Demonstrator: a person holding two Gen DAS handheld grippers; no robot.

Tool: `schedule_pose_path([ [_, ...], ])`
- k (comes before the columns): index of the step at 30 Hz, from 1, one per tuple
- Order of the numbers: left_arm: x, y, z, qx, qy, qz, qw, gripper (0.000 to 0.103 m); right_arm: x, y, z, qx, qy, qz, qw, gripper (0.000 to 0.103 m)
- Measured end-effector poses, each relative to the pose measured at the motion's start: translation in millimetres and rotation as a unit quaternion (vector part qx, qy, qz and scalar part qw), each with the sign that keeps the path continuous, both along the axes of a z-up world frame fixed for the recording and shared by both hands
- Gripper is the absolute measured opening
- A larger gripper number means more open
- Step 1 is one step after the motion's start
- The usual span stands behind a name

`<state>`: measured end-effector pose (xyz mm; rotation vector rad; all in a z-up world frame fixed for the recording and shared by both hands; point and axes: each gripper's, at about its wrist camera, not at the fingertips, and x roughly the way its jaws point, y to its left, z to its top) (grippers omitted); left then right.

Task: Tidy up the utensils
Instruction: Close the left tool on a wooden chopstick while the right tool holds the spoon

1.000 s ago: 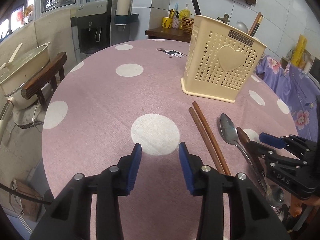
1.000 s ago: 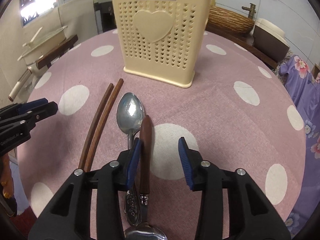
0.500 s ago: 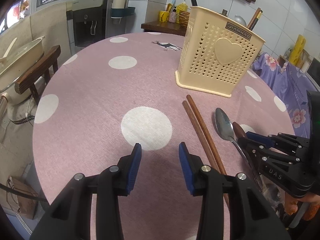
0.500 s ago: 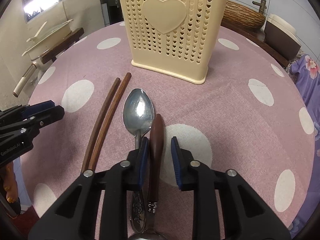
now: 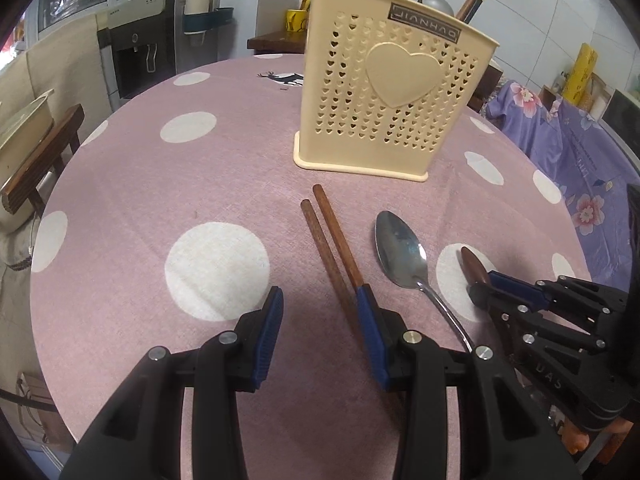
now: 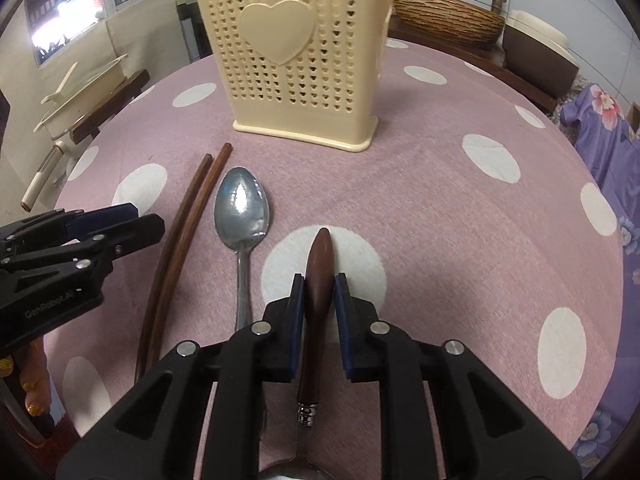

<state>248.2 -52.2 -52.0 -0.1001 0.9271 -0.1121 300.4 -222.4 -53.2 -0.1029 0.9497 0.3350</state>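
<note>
At a round table [image 5: 120, 208] under a pink polka-dot cloth, we see the right gripper [image 6: 320, 292] clamped on the brown wooden handle of a utensil [image 6: 319, 264] that lies across a white dot. The left gripper [image 5: 320, 320] hangs with its jaws apart and nothing between them; its right pad sits over the near end of a pair of wooden chopsticks [image 5: 328, 240]. A steel spoon [image 6: 242, 208] lies between the chopsticks and the gripped handle. Beyond them stands a cream holder [image 5: 384, 92] pierced with hearts, more utensils poking from its top.
</note>
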Motion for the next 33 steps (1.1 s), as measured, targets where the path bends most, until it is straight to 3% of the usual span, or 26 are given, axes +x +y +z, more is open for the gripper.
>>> schedule_pose_path([
  [11,2.4,-8.5,-5.1,0.020,0.007,0.009,0.9997,0.039,-4.4,-7.3,-1.4,0.025,-0.005,-0.009,1.000,0.016],
  [17,11.2,-15.1,-5.7,0.052,0.008,0.009,0.9986,0.040,-5.9,-8.1,-1.7,0.030,-0.008,-0.014,0.999,0.016],
  [29,23.6,10.0,-3.5,0.011,0.019,0.025,0.9994,0.040,-6.4,-11.3,-1.7,0.037,-0.005,-0.022,0.999,0.016],
  [33,30.7,5.7,-3.8,0.017,0.018,0.028,0.9993,0.040,-4.6,-8.0,-1.1,0.029,-0.006,-0.027,0.999,0.016],
])
